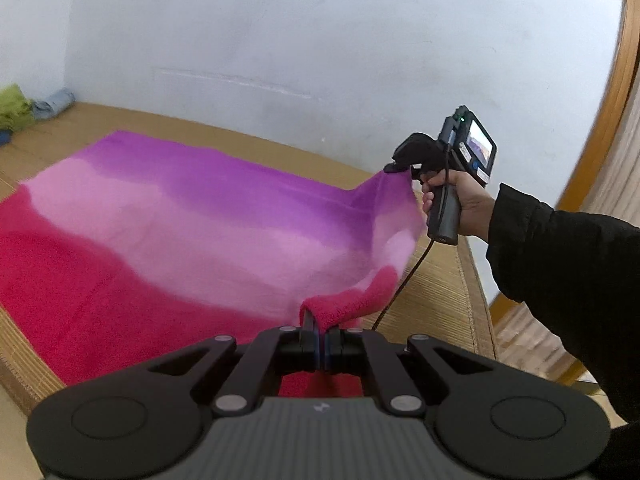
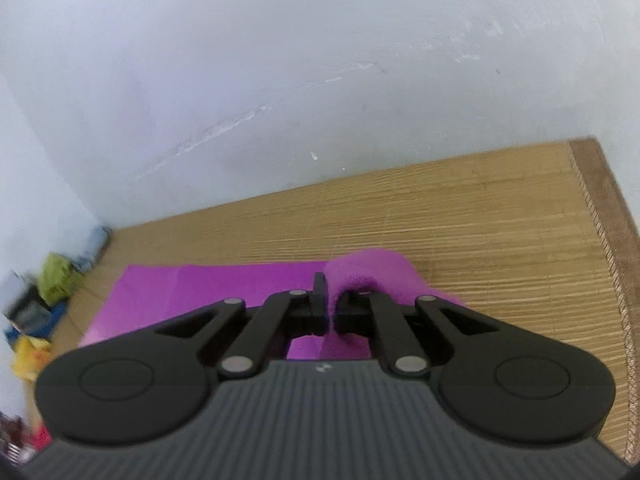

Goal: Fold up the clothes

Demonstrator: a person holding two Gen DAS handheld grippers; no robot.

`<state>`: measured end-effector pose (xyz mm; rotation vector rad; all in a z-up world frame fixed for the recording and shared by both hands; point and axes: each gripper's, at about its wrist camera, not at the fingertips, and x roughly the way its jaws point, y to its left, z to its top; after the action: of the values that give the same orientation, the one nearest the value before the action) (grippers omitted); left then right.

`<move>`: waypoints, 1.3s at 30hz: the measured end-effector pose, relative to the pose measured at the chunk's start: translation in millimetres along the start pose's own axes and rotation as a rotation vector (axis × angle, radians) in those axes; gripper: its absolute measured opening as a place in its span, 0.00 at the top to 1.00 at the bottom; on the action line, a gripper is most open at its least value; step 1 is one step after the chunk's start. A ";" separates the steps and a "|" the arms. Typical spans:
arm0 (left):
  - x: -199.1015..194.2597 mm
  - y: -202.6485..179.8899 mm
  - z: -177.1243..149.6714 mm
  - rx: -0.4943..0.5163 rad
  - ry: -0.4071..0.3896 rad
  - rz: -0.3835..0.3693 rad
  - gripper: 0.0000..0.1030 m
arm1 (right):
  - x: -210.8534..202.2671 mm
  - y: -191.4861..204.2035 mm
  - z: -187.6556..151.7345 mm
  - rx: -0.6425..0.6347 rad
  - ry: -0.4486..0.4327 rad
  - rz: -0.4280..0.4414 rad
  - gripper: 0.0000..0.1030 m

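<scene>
The left tongs (image 1: 322, 334) are pressed together on the red corner of a towel (image 1: 180, 232) that lies spread over a woven mat (image 1: 444, 280), shading from red through pink to purple. At two o'clock in the left view, the right tongs (image 1: 394, 168), held in a hand (image 1: 460, 200), pinch the lifted purple corner. Farther off, at ten o'clock, a heap of clothes (image 1: 24, 108) sits against the wall (image 1: 320, 40).

A fluffy, matt towel (image 1: 168, 232) of terry cloth is seen, its nap thick and rough at the rolled edge. The mat (image 2: 460, 208) beneath is woven of fine straw, with a cloth-bound border. Matt black plastic forms the left tool (image 1: 322, 338), with dull metal rivets. The wall (image 1: 320, 40) is chalky, scuffed paint.
</scene>
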<state>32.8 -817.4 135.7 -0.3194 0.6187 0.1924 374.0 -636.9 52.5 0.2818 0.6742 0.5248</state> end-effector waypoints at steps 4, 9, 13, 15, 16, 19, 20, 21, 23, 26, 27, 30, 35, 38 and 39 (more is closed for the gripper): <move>-16.6 40.7 0.4 0.019 0.006 -0.100 0.98 | -5.0 36.4 -2.9 -0.012 -0.050 -0.089 0.95; -26.1 95.9 11.1 0.069 0.016 -0.180 0.98 | 4.4 90.0 -14.7 -0.067 -0.069 -0.195 0.95; -21.0 128.9 20.1 0.092 0.025 -0.205 0.98 | 22.0 128.3 -26.7 -0.054 -0.080 -0.216 0.95; -15.8 151.5 24.7 0.095 0.027 -0.221 0.98 | 32.3 148.6 -31.0 -0.068 -0.087 -0.207 0.95; -12.8 165.1 28.1 0.094 0.028 -0.223 0.98 | 38.1 159.4 -33.1 -0.082 -0.089 -0.203 0.95; 4.7 206.0 35.7 0.093 0.038 -0.212 0.98 | 63.0 195.1 -40.5 -0.134 -0.089 -0.189 0.95; 10.6 218.7 38.0 0.091 0.042 -0.206 0.98 | 72.9 206.4 -42.9 -0.141 -0.088 -0.180 0.95; 16.3 232.1 41.9 0.091 0.047 -0.194 0.98 | 83.2 217.2 -44.8 -0.145 -0.089 -0.169 0.95; 26.5 255.6 48.7 0.081 0.069 -0.163 0.98 | 107.1 240.0 -47.9 -0.149 -0.094 -0.144 0.95; 37.9 289.1 58.5 0.047 0.105 -0.133 0.98 | 145.3 273.7 -52.6 -0.178 -0.082 -0.138 0.95; 38.4 300.6 60.5 0.040 0.103 -0.113 0.98 | 158.6 285.9 -53.6 -0.187 -0.075 -0.138 0.95; 40.9 333.3 65.6 -0.026 0.107 -0.068 0.98 | 194.4 324.8 -54.6 -0.203 -0.052 -0.130 0.95; 42.1 379.9 68.0 -0.088 0.119 -0.038 0.98 | 250.6 404.0 -59.8 -0.313 -0.024 -0.111 0.95; 42.8 408.5 68.4 -0.116 0.137 -0.042 0.98 | 280.4 443.0 -73.7 -0.352 -0.007 -0.119 0.95; 40.9 417.8 65.8 -0.131 0.146 -0.047 0.98 | 290.3 454.3 -78.7 -0.359 0.001 -0.119 0.95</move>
<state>-12.3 -401.1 63.5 -0.4766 0.7436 0.1656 346.5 -93.2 29.6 -0.0948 0.5815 0.5209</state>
